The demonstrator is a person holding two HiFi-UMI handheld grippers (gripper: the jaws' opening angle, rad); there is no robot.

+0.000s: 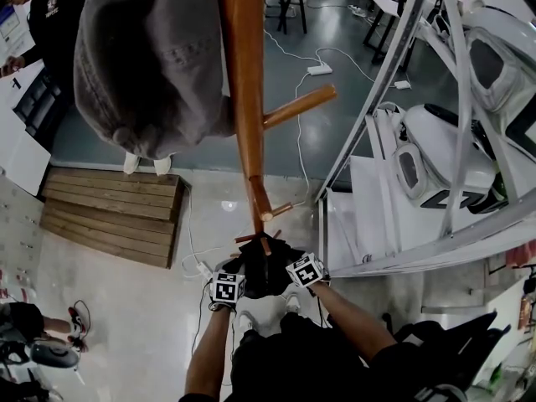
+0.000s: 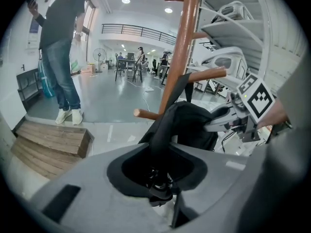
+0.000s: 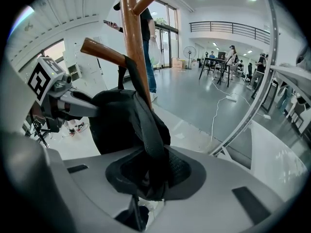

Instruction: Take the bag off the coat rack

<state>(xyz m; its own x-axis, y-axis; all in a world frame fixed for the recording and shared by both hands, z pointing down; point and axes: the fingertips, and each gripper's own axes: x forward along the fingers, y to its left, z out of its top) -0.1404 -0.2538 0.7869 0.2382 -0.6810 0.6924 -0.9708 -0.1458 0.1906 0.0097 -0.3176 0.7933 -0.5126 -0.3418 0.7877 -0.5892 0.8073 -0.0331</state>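
Observation:
A black bag [image 1: 266, 268] hangs low on the wooden coat rack [image 1: 243, 82], its straps looped over a short peg [image 3: 102, 52]. My left gripper [image 1: 244, 273] is at the bag's left side, and a black strap [image 2: 163, 140] runs down into its jaws [image 2: 160, 181], which are closed on it. My right gripper [image 1: 286, 276] is at the bag's right side. It is shut on another strap [image 3: 148, 130], which drops into its jaws [image 3: 150, 178]. A grey hat [image 1: 151, 57] hangs higher on the rack.
A white metal frame [image 1: 394, 65] holding white machine shells [image 1: 444, 153] stands close on the right. A low wooden platform [image 1: 109, 212] lies to the left. A person [image 2: 60, 47] stands beyond it. Cables [image 1: 322, 69] trail over the floor behind the rack.

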